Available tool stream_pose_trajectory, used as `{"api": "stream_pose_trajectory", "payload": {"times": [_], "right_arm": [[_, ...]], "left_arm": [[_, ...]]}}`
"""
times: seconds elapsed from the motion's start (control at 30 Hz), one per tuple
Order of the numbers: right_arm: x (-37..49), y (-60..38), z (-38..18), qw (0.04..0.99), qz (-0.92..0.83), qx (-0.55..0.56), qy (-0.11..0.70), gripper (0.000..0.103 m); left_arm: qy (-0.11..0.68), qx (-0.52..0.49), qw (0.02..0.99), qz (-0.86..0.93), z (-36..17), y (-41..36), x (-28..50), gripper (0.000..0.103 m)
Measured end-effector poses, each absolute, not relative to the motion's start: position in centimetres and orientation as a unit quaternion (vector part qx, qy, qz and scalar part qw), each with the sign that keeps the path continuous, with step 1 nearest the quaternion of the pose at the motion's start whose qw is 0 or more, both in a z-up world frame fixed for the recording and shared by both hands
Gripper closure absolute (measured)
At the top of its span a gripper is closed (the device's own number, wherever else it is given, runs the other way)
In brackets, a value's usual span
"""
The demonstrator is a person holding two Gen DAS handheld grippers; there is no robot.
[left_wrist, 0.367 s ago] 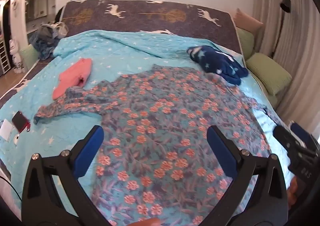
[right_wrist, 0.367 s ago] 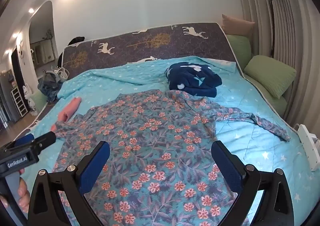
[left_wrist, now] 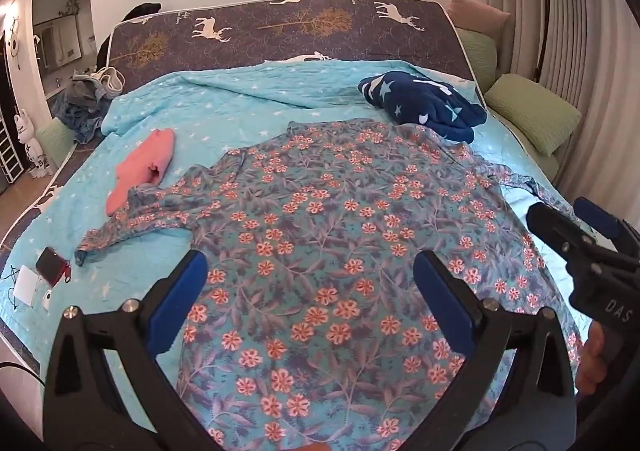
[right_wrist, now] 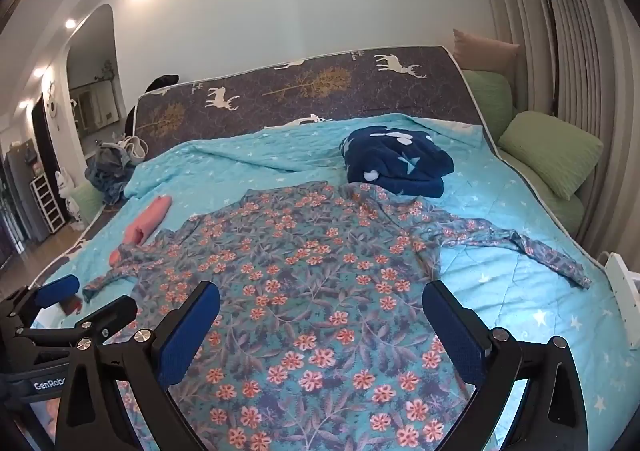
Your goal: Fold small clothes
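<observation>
A floral long-sleeved shirt [left_wrist: 340, 235] lies spread flat on the turquoise bedspread [left_wrist: 224, 115], sleeves out to both sides; it also shows in the right wrist view [right_wrist: 320, 283]. My left gripper [left_wrist: 310, 291] is open and empty above the shirt's lower part. My right gripper [right_wrist: 320, 319] is open and empty, also above the lower part. Each gripper appears at the edge of the other's view: the right one [left_wrist: 576, 223] and the left one [right_wrist: 84, 303].
A folded pink garment [left_wrist: 140, 167] lies left of the shirt. A dark blue starred garment [left_wrist: 424, 107] lies beyond the collar. A phone and small items [left_wrist: 48, 271] sit at the left edge. Green pillows [left_wrist: 532, 111] are to the right; a white power strip [right_wrist: 624, 299] lies at the right edge.
Both grippers have shifted slightly; the left one has moved toward the right gripper, so each shows larger in the other's view. The shirt has not moved.
</observation>
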State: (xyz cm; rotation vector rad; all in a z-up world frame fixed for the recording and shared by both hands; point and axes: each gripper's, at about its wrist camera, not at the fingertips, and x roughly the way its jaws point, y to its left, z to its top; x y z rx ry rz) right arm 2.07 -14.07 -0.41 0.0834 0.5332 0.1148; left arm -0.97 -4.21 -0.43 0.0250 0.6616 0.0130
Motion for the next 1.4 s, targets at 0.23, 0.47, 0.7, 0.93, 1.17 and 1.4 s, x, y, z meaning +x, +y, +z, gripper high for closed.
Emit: {"api": "stream_pose_trajectory", "payload": {"times": [0.23, 0.47, 0.7, 0.93, 1.17, 1.4], "right_arm": [[2.6, -14.1, -1.2, 0.962, 0.066, 0.033, 0.263, 0.000], [2.7, -14.5, -1.4, 0.961, 0.056, 0.039, 0.268, 0.000], [2.7, -14.5, -1.4, 0.959, 0.056, 0.041, 0.274, 0.000], [2.7, -14.0, -1.2, 0.959, 0.059, 0.032, 0.274, 0.000], [2.8, -13.8, -1.1, 0.959, 0.056, 0.029, 0.275, 0.000], [2.8, -13.2, -0.7, 0.961, 0.054, 0.021, 0.272, 0.000]], "left_arm": [[0.330, 0.019, 0.944, 0.004, -1.1, -4.3, -0.9, 0.001], [0.334, 0.036, 0.942, 0.003, -1.1, -5.6, -1.0, 0.001], [0.347, 0.028, 0.937, -0.014, -1.4, -5.7, -0.8, 0.001], [0.337, 0.033, 0.941, -0.003, -1.2, -5.6, -1.0, 0.001], [0.332, 0.035, 0.943, 0.006, -0.9, -5.2, -1.0, 0.001], [0.325, 0.037, 0.945, 0.009, -0.7, -4.9, -1.1, 0.001]]}}
